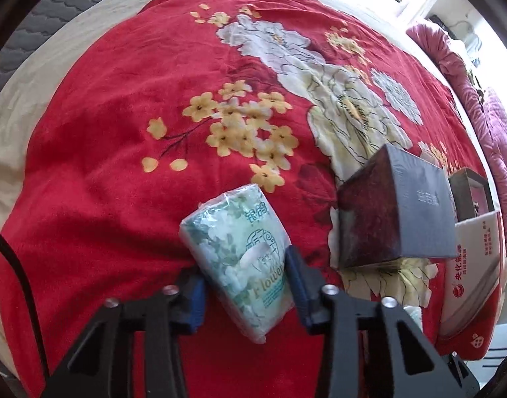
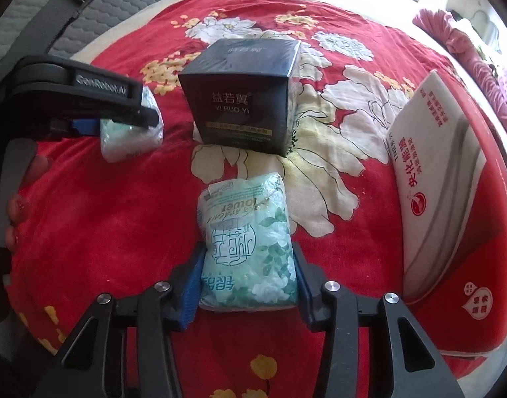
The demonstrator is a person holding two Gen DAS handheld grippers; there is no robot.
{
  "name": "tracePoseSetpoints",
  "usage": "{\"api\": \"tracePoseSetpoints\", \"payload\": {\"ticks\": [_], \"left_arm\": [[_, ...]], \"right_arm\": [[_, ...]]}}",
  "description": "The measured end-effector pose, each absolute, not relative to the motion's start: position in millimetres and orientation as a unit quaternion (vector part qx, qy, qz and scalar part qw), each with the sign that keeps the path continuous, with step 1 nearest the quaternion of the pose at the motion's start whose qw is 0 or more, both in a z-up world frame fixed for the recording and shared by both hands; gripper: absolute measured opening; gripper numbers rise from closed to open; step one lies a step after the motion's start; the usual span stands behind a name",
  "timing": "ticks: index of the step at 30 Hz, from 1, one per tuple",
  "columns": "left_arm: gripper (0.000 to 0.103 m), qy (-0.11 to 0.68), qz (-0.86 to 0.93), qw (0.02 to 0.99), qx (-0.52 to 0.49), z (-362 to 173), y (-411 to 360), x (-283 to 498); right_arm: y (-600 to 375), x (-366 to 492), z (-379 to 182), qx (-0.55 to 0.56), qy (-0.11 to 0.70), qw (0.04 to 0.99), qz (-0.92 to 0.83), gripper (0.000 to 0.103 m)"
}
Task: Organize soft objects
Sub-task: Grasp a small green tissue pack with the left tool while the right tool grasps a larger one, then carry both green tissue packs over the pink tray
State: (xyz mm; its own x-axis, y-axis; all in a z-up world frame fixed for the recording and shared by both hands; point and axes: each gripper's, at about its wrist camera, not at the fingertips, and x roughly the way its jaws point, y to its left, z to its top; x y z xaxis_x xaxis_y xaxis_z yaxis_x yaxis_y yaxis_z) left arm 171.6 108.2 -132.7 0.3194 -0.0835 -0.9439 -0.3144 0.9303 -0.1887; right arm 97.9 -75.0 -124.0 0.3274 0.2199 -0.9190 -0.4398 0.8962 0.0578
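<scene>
Left gripper: a green floral tissue pack is pinched between the blue pads, held tilted above the red floral blanket.
Right gripper: a second tissue pack is clamped on both sides, just short of the black box.
Step in hand: both soft packs appear to be carried for placing; whether they touch the blanket cannot be told.
Doing it well: the squeeze should be kept light, since the film wrap will likely crumple or slip; packs are best set flat, side by side, clear of the box.
Surface: a plush blanket spread over a bed, soft and uneven.
Room: a white-and-red carton lies to the right; pink bedding is heaped beyond it, in bright window light.
</scene>
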Motion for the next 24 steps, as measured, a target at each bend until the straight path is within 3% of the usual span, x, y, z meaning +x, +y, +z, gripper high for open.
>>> {"api": "tracePoseSetpoints", "payload": {"ticks": [4,16,24], "left_arm": [[0.032,0.571,0.049,0.795,-0.197,-126.5,111.7,161.7],[0.031,0.513,0.011,0.845,-0.152,-47.7,87.7,107.4],[0.031,0.482,-0.059,0.868,-0.108,11.6,19.5,94.8]], "right_arm": [[-82.6,91.4,-106.3,-0.083,0.527,0.819,0.211,0.046],[-120.1,75.7,-28.2,-0.049,0.457,0.865,0.199,0.046],[-193.6,65.8,33.7,-0.008,0.415,0.899,0.140,0.046]]}}
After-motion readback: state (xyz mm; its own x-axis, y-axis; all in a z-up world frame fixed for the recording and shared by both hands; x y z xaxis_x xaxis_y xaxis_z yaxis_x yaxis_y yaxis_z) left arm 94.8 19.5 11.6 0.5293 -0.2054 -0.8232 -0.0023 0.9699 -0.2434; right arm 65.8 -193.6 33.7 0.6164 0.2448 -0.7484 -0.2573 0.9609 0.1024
